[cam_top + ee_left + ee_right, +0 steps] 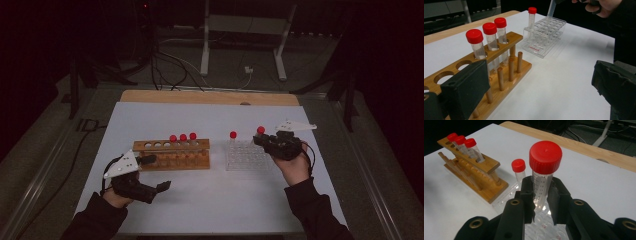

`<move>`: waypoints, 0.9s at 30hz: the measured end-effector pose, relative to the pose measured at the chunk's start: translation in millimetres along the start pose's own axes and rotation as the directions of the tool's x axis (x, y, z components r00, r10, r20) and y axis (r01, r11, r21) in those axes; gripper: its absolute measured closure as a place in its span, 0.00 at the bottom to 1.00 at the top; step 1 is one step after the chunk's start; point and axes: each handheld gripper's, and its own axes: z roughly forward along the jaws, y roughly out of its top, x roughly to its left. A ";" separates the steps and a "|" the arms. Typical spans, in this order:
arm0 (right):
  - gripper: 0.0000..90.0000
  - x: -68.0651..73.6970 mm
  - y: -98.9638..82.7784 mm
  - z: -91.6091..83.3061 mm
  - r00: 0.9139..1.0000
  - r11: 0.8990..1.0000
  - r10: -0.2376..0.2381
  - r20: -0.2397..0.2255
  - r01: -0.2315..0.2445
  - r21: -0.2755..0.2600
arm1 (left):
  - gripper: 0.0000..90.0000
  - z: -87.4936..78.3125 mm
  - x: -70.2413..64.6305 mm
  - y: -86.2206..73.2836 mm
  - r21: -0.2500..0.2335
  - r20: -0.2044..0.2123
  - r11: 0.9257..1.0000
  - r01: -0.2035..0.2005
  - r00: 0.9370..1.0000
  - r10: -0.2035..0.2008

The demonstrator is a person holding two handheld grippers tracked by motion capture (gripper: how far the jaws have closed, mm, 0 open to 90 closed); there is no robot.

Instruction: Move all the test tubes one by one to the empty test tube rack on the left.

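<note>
Right gripper view: right gripper (541, 195) pinches clear red-capped tube (543, 173); left gripper (536, 87) spread.

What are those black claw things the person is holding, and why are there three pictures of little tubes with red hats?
Those are pinching tools. The person holds one hand-held gripper in each hand. One picture looks down from above the white table. The other two come from small cameras riding on each tool. On the table stand a wooden rack with three red-capped tubes and a clear plastic rack with one tube. The right hand-held gripper pinches another red-capped tube over the clear rack. The left hand-held gripper is open, holding nothing, near the wooden rack.
</note>
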 end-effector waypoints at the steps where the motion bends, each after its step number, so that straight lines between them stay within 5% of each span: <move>1: 0.84 0.5 0.7 -0.9 1.000 1.000 0.001 0.000 -0.001 -0.003 | 0.02 -0.1 0.0 0.1 0.001 0.001 1.000 -0.001 1.000 0.001; 27: 0.84 33.9 19.4 -6.4 0.992 0.997 -0.074 -0.098 0.072 -0.017 | 0.02 0.0 -3.8 2.8 0.010 0.020 1.000 -0.007 1.000 0.007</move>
